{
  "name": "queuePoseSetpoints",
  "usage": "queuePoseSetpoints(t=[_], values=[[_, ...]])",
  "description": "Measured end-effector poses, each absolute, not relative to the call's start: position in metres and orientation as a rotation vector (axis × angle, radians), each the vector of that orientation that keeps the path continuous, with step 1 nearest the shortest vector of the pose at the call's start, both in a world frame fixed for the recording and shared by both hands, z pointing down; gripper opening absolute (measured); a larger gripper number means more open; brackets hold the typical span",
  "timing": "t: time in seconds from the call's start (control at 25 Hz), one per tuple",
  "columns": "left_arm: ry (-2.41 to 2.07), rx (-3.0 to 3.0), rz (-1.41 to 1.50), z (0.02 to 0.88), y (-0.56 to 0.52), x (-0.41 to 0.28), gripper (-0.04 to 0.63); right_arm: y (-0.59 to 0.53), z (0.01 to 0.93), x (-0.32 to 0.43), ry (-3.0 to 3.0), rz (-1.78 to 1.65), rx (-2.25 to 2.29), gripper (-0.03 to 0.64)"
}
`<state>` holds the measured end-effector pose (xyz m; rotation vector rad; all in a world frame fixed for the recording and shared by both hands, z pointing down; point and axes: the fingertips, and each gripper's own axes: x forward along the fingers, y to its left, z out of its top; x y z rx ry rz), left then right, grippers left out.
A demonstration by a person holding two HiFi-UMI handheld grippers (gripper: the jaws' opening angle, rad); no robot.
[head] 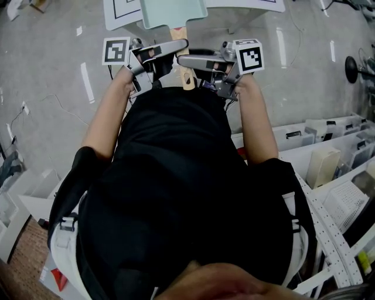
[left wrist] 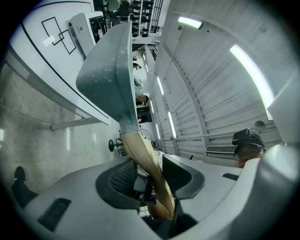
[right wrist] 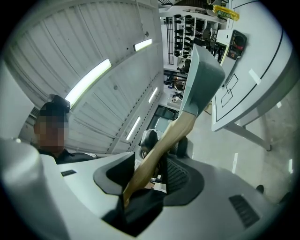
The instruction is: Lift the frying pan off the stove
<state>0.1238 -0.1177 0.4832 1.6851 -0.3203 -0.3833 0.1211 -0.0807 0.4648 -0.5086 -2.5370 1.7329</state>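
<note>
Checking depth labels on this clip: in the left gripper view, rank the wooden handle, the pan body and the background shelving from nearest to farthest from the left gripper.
1. The wooden handle, clamped between the jaws of the left gripper.
2. The pan body, ahead, towards upper left.
3. The shelving, far behind, top centre.

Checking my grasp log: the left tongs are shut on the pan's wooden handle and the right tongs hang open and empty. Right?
Not quite. The right tongs are also shut on the wooden handle of the pan, as the right gripper view shows. The left tongs do grip it.
</note>
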Motion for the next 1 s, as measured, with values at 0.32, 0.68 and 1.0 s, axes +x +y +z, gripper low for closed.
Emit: queuePoseSetpoints(t=[0.32,0.68,1.0], values=[[-0.332,1.66,-0.387,0.492,-0.116,0.124,0.172,-0.08,0.472,0.122,-2.51,1.735,-0.527,0.198],[-0.353,1.656,-0.402,0.487,-0.113,0.121,0.175,-0.077,0.468,0.12,-2.493,1.716,-0.574,0.199],[-0.371,1.655,-0.401,0.49,-0.115,0.121,0.176,-0.078,0.47,0.121,-2.477,1.718,-0.594,0.202]])
